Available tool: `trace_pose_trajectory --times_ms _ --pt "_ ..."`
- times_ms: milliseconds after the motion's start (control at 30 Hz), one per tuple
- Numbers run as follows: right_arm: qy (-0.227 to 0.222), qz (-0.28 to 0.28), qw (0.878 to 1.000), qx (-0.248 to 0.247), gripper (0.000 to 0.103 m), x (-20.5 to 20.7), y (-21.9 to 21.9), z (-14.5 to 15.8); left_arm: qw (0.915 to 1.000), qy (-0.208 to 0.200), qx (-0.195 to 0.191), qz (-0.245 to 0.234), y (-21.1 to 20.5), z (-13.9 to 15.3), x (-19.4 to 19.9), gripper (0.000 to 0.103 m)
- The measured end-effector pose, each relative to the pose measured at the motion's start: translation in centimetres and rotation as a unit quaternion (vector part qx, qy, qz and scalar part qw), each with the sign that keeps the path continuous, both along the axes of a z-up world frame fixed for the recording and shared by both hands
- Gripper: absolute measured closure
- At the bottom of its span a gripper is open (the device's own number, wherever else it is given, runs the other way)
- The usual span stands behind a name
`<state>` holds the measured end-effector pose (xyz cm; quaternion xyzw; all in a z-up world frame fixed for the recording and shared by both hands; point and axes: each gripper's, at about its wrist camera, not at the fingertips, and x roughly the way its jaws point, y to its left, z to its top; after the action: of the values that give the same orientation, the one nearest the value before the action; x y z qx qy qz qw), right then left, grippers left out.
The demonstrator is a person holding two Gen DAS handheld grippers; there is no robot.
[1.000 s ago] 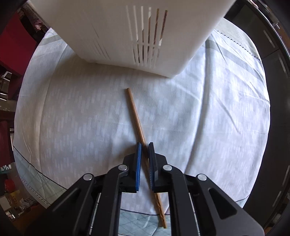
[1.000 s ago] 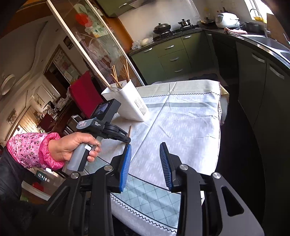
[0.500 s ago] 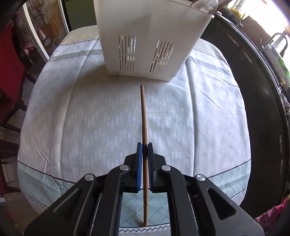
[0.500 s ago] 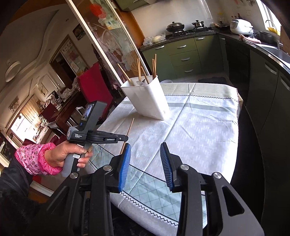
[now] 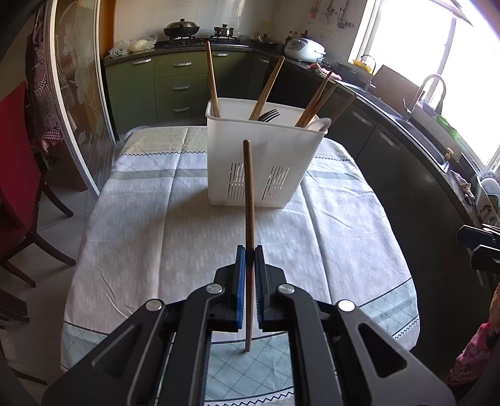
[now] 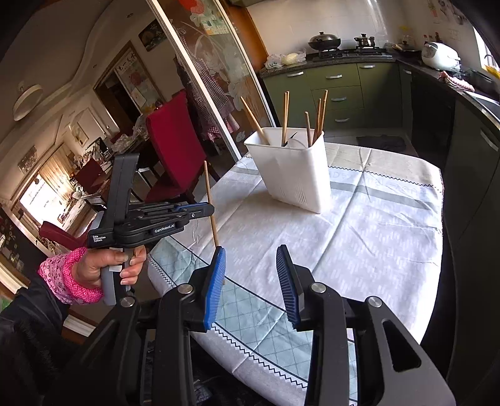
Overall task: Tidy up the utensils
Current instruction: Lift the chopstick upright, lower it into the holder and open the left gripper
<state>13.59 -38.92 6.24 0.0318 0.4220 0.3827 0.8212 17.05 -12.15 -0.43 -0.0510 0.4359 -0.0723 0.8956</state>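
One wooden chopstick (image 5: 249, 200), clamped near its lower third between the blue pads (image 5: 240, 281) of the left gripper (image 5: 247, 254) and held clear above the tablecloth (image 5: 156, 225), near the table's front edge. Stands almost upright in the grip, upper end rising toward the white utensil basket (image 5: 265, 150), lower end poking out beneath the jaws. Seen from the right wrist camera as a thin pale stick (image 6: 210, 203) crossing the tip of that same gripper (image 6: 208, 210), which is held in a hand (image 6: 109, 265) with a pink dotted cuff. Jaws of the left gripper clenched tight on the stick, with no visible gap either side. Further back, standing on the cloth near the middle of the table, the slotted white basket (image 6: 293, 171), already holding several more chopsticks (image 5: 212, 81) leaning in different directions, the dark tines of a fork (image 5: 268, 115) and what looks like a pale spoon bowl (image 5: 318, 123) at the rim. In the foreground of the right view, the right gripper (image 6: 251, 281), its jaws parted with nothing between the blue pads, hanging over the table's near corner. Beyond the table, green kitchen cabinets (image 5: 175, 81), a stove with pots (image 5: 182, 29), a white rice cooker (image 5: 304, 49) on the counter, a sink tap (image 5: 428, 90) beneath a bright window, and a red chair (image 6: 175, 140) beside a glass sliding door.
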Motion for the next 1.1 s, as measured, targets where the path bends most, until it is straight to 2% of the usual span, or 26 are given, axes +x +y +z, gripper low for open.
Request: trace_pose_trajectory --times_ms 200,467,567,833,1100 --pt "0.008 0.002 1.0 -0.008 0.069 0.4 1.8 -0.3 0.9997 -0.014 -0.015 -0.012 1.5 1.3 -0.3 0.097" --pt "0.021 -0.006 1.0 -0.008 0.069 1.3 2.4 -1.0 0.9989 -0.026 -0.017 -0.035 2.4 3.6 -0.2 0.097" --pt "0.026 -0.013 1.0 -0.007 0.069 1.8 2.2 -1.3 0.9983 -0.034 -0.018 -0.043 2.6 5.4 0.0 0.097" --pt "0.035 -0.028 0.999 0.001 0.069 2.0 1.4 -1.6 0.9942 -0.088 0.0 -0.062 2.4 12.0 0.6 0.097" --pt "0.038 -0.04 0.998 0.003 0.069 1.6 0.4 -1.5 0.9877 -0.145 0.008 -0.059 2.4 18.1 2.9 0.097"
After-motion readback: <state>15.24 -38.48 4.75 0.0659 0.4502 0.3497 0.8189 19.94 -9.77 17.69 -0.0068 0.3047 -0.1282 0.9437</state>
